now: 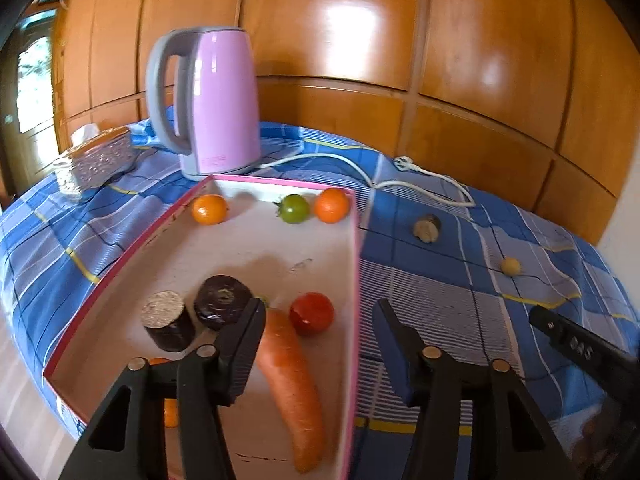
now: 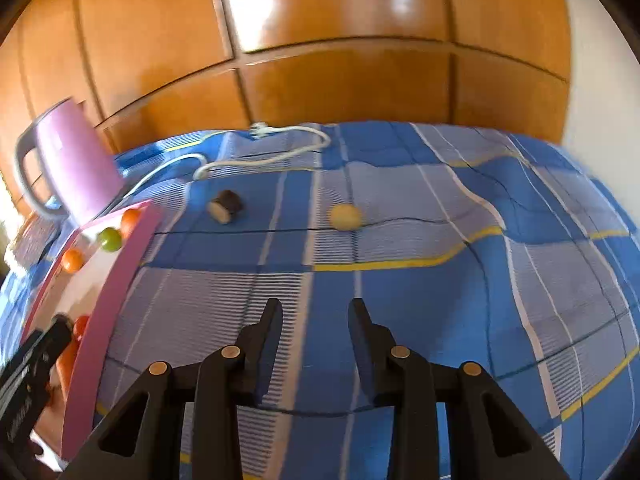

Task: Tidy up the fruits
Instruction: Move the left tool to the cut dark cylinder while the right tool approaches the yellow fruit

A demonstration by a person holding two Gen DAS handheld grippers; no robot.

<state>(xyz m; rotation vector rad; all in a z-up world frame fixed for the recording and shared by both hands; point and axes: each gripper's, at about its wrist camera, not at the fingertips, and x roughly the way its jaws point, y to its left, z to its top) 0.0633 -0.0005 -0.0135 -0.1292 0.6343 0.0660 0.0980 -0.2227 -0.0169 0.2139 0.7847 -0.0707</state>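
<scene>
Both empty: left hand-held gripper (image 1: 320, 316) gapes over the pink-rimmed white tray (image 1: 356, 264); right hand-held gripper (image 2: 315, 314) parted, small yellow round fruit (image 2: 345, 216) at twelve o'clock.

Glossy wooden panelling (image 1: 360, 40) spans the wall ahead of the gripper, bearing bright light reflections. A window (image 1: 34, 84) sits far left. White wall (image 2: 592, 40) adjoins at right.

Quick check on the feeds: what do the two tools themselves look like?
Both match. The left tool and right tool are matte black plastic with two tapered, wedge-shaped fingers. Each finger hangs on two angular link arms with triangular cutouts, pinned by round brass-coloured rivets. The left one's side bears pale lettering, too blurred to read. No cables or sleeves are visible.
</scene>
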